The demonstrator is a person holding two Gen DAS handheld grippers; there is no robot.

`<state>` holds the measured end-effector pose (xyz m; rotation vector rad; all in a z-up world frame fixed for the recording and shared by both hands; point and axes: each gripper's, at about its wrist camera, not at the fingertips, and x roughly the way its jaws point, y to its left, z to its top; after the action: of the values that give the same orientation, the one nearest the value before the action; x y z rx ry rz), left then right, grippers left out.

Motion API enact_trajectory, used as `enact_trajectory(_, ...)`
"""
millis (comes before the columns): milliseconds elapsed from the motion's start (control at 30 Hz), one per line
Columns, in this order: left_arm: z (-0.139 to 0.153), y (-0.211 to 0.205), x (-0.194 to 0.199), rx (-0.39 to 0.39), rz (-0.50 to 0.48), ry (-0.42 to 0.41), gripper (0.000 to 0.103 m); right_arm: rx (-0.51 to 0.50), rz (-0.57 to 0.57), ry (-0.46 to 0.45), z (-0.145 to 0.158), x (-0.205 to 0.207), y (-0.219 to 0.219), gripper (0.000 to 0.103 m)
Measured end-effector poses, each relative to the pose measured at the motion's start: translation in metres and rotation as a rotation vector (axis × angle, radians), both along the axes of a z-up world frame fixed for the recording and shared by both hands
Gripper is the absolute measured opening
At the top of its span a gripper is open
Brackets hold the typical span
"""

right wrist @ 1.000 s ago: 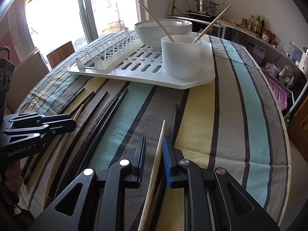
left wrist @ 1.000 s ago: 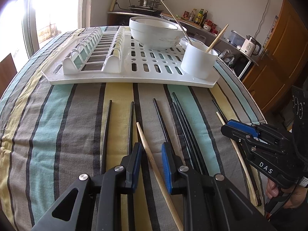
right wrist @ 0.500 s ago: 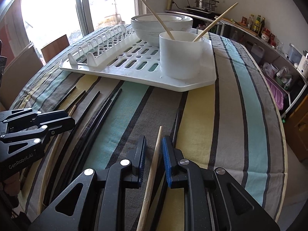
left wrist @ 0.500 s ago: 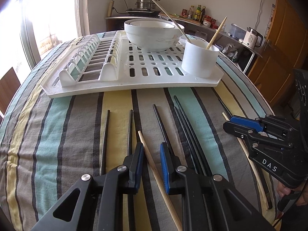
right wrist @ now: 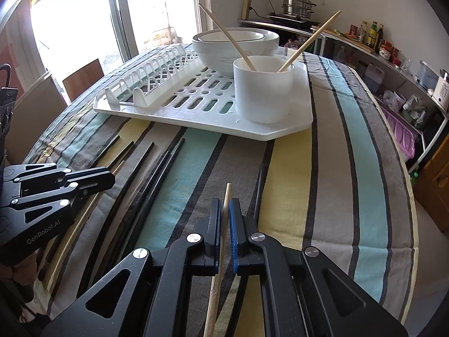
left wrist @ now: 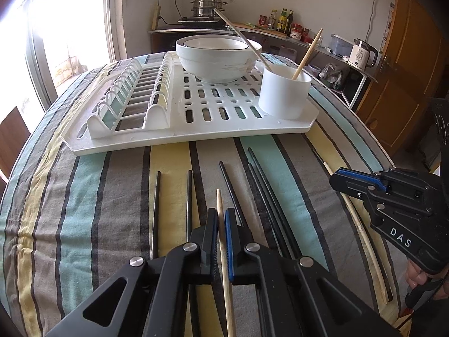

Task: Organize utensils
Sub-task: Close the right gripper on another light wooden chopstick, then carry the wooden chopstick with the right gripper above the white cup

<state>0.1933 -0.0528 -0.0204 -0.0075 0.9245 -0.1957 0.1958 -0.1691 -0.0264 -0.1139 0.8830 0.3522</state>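
Both my claws just closed: left claw (left wrist: 221, 219) now pinches a wooden chopstick (left wrist: 219, 200), right claw (right wrist: 225, 210) pinches another chopstick (right wrist: 227, 193).

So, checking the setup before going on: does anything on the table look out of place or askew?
Mostly tidy. The two wooden chopsticks in the white cup lean apart in a V rather than standing together. The black chopsticks on the striped cloth lie loose and unevenly spaced. Nothing looks spilled or broken.

Both wrist views look down-forward, close over the worktop (left wrist: 112, 196); both share the white rack (left wrist: 179, 129) (right wrist: 280, 129) ahead.
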Motion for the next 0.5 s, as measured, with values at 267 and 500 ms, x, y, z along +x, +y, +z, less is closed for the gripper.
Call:
enact_trajectory(267, 0.043, 0.003, -0.013, -0.026, -0.039, -0.098, 0.005, 0.08, -0.02, -0.105, 0.04, -0.014, -0.009, 0.005)
enact_trajectory(500, 0.084, 0.013, -0.022, -0.062, -0.047, -0.193, 0.005, 0.165, -0.048, -0.213, 0.078, -0.028, -0.02, 0.005)
